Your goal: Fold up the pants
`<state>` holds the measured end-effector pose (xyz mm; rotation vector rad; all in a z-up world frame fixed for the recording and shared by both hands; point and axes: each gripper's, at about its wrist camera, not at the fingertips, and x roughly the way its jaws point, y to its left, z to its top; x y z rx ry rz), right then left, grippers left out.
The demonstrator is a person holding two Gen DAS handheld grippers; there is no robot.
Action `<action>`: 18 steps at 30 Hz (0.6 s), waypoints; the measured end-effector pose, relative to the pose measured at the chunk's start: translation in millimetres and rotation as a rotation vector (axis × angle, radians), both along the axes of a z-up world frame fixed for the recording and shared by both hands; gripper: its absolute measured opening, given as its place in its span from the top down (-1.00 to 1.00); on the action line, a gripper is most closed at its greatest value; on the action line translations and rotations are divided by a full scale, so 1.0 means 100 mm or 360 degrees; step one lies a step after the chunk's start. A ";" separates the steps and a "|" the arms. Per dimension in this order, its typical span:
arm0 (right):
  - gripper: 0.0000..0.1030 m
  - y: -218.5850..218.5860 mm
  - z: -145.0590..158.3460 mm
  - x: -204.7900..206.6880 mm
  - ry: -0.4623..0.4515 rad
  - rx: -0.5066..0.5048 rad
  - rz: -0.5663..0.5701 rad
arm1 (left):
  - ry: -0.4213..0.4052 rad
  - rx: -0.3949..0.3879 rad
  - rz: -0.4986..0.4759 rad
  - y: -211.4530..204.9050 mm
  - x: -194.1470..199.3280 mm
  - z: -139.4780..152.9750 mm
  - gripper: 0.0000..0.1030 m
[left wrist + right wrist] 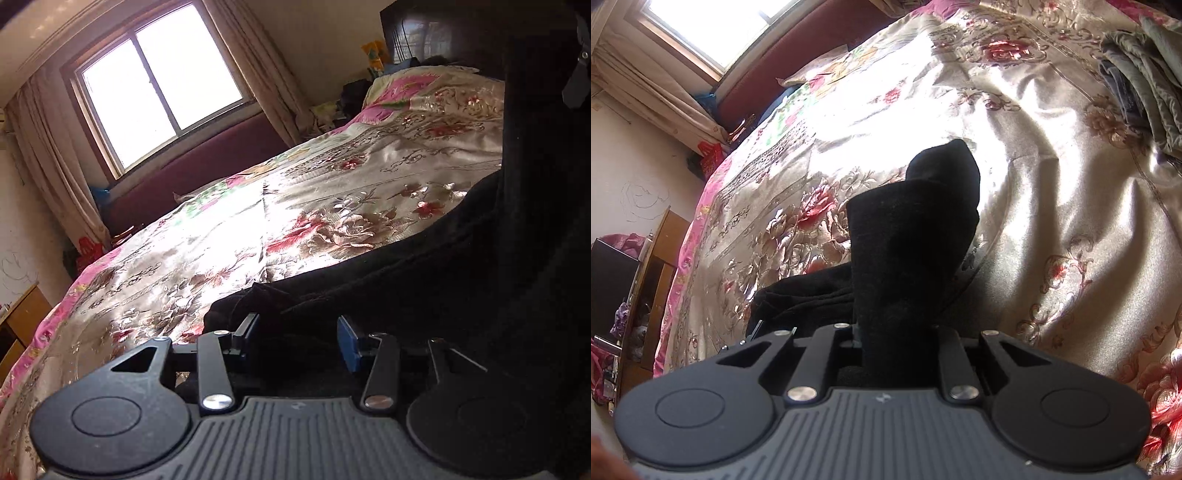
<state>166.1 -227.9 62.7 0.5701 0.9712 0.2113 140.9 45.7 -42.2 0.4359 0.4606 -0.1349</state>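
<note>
Wide bed under a shiny cream satin bedspread (1052,206) woven with red and pink flowers, sunlit at centre, filling both views. Bright sliding window (155,92) with pale curtains beyond the far edge of the bed. Black soft fleece pants (908,236) partly on the bedspread, partly lifted: one thick fold raised off the cover, remainder bunched flat at lower left in the right wrist view. Heap of grey-green folded cloth (1148,74) near the bed's upper right, well apart from the pants. Right gripper (897,332) clamped on the raised black fold, fingers hidden by fabric. Left gripper (299,343) low over the bunched end of the pants (424,266), blue-padded fingers (349,349) apart, dark cloth between; contact with the pads cannot be told.
</note>
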 end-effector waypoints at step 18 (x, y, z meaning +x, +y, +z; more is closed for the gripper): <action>0.65 1.70 0.08 0.48 -0.0003 -0.0285 0.0273 | 0.0045 -0.0377 0.0033 0.57 -0.61 0.23 -0.21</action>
